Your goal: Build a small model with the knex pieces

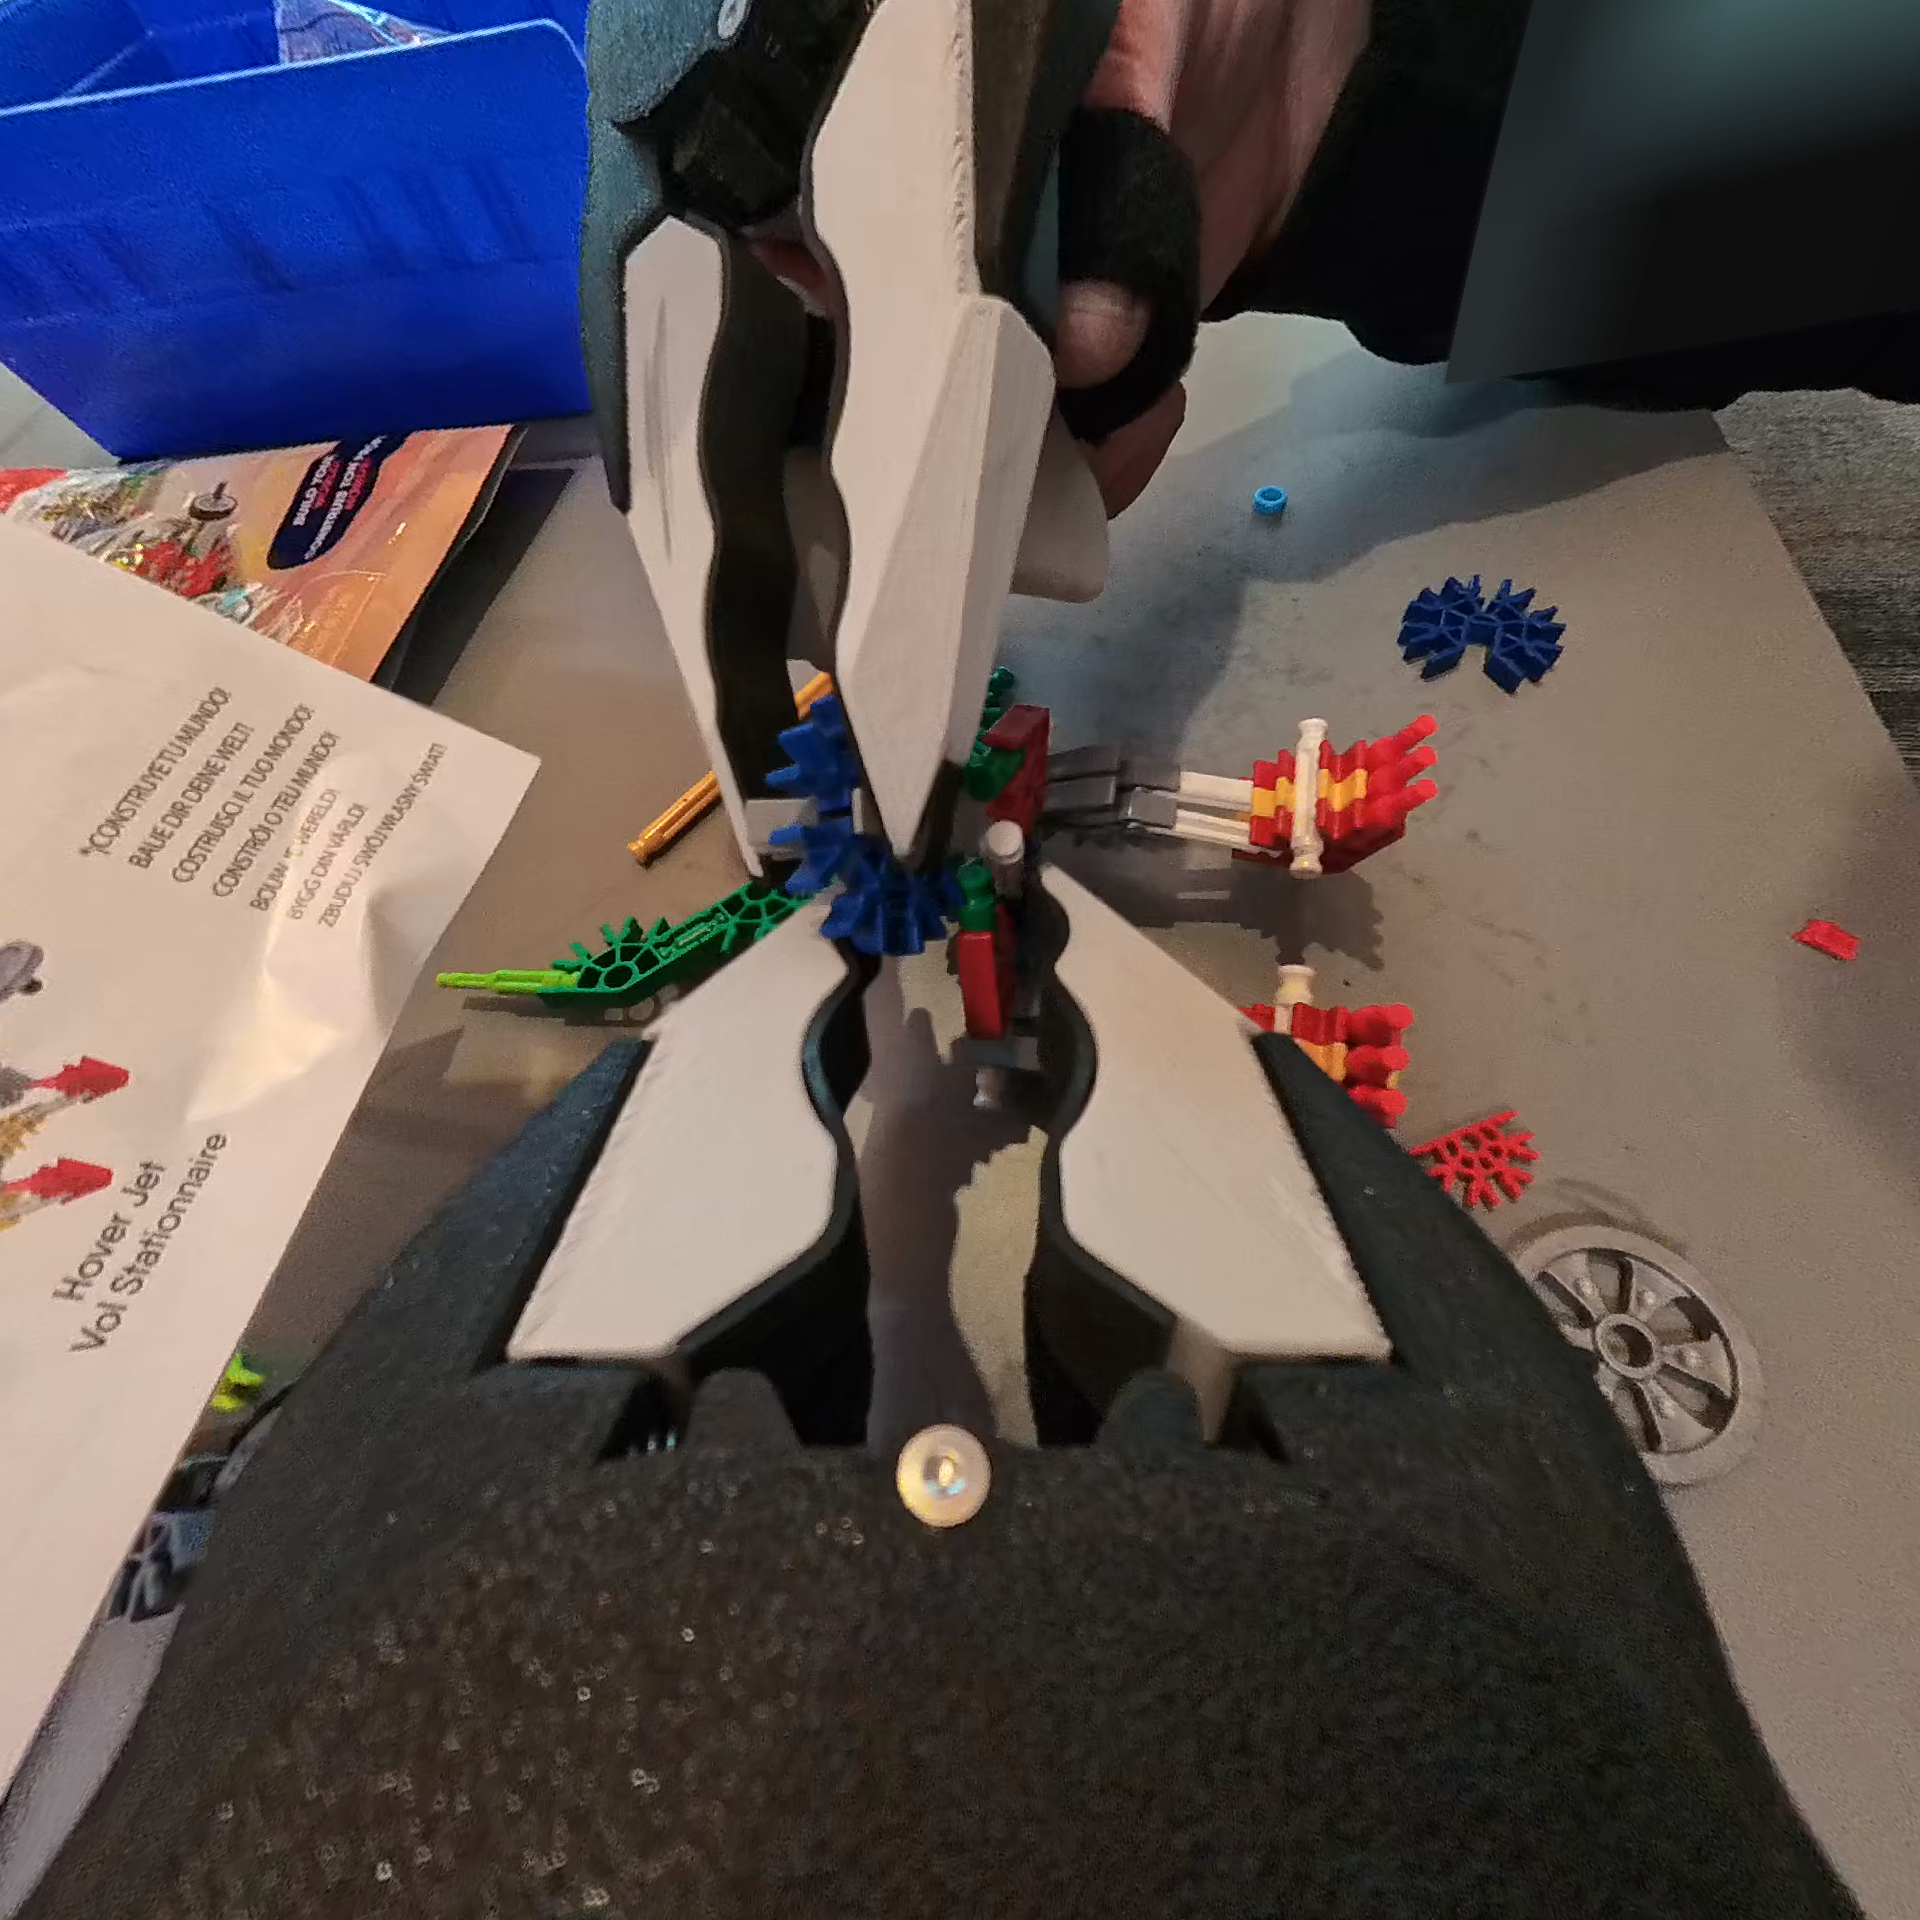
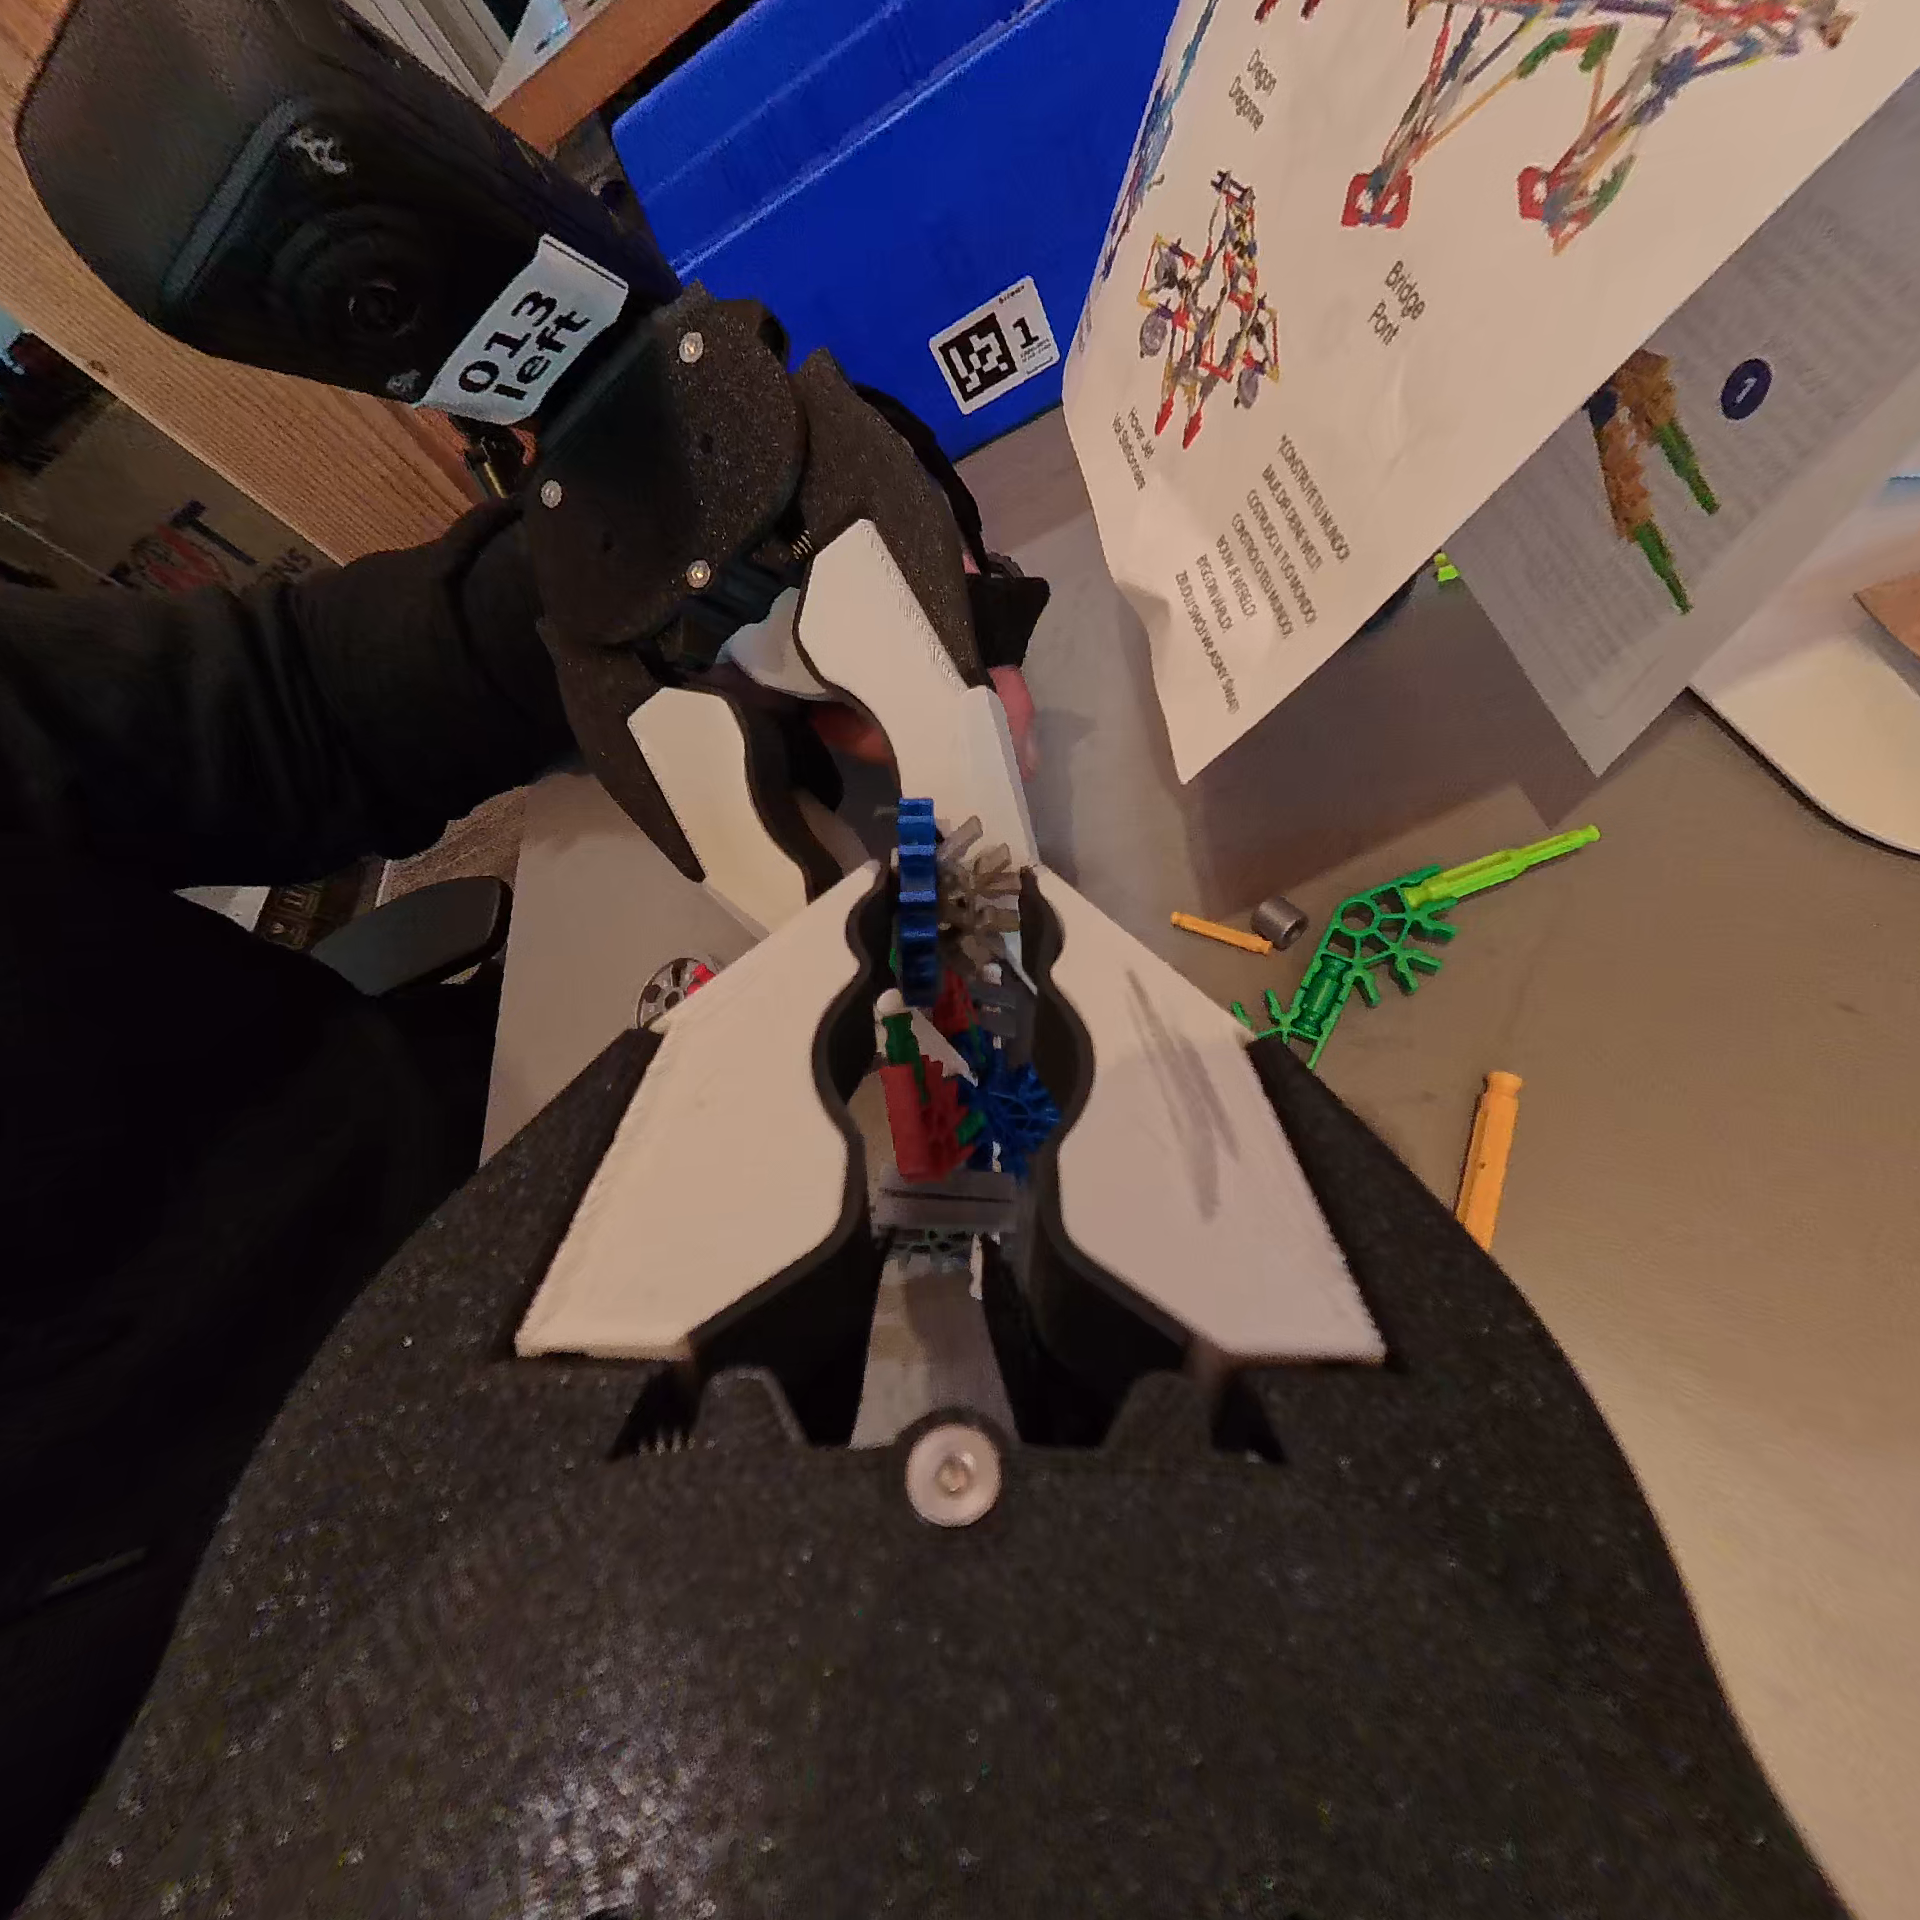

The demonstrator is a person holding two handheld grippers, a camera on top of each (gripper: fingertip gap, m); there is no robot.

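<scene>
Both views are dim and warm-toned, lit from above. Soft shadows fall on the grey worktop (image 1: 1558,831) beneath the toy pieces. Strong wide-angle distortion bends the edges. The near black tool bodies are blurred; mid-distance stays sharp.

Layout as seen from the left wrist view: the toy assembly (image 1: 987,914) sits at centre on the surface (image 1: 1558,831), between the left gripper (image 1: 951,935) in the foreground and the right gripper (image 1: 831,831) reaching down from behind. Left of the assembly lie a flat connector piece (image 1: 644,956) and, behind it, a short rod (image 1: 681,821); farther left, an instruction sheet (image 1: 208,935) overlaps a booklet (image 1: 343,530), with a bin (image 1: 291,239) behind both. Right of the assembly stand two finned sub-assemblies (image 1: 1340,795), one before the other; a pair of joined connectors (image 1: 1481,634) lies behind them, a wheel (image 1: 1636,1351) near the front right
</scene>
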